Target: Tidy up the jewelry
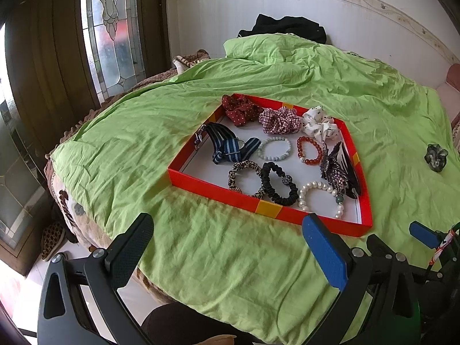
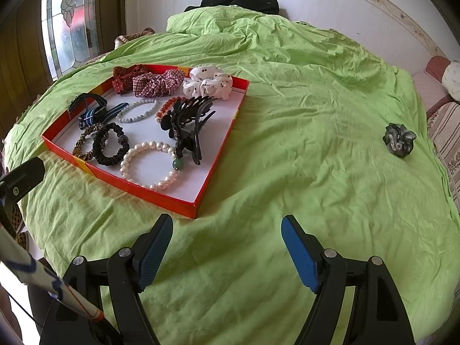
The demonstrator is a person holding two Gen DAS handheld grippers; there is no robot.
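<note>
A shallow red tray (image 1: 218,191) with a white floor lies on a bed covered by a wrinkled green sheet (image 2: 302,143), toward the sheet's left side in the right wrist view.

Along the tray's far wall sit three scrunchies in a row: a red dotted scrunchie (image 1: 238,110), a plaid scrunchie (image 1: 277,119) and a white scrunchie (image 1: 319,125) at the far right corner.

The middle row holds a blue striped strap (image 1: 227,146) against the left wall, a pale bead bracelet (image 1: 273,148) and a red bead bracelet (image 1: 310,149).

Near the front wall lie a leopard-print hair tie (image 1: 243,178) and a black hair tie (image 1: 279,184), touching or overlapping, and a pearl bracelet (image 1: 322,199) at the front right corner.

A dark claw clip (image 2: 187,126) rests beside the right wall, between the red bead bracelet and the pearl bracelet.

One grey-green scrunchie (image 2: 399,140) lies alone on the sheet, well apart from the tray, near the bed's right edge.

The left gripper (image 1: 227,247) hovers over the sheet just short of the tray's front wall, jaws spread wide, holding nothing. The right gripper (image 2: 227,247) hovers over bare sheet off the tray's front right corner, jaws likewise apart and empty.

A black garment (image 1: 287,26) lies at the bed's far edge against the tiled wall.
</note>
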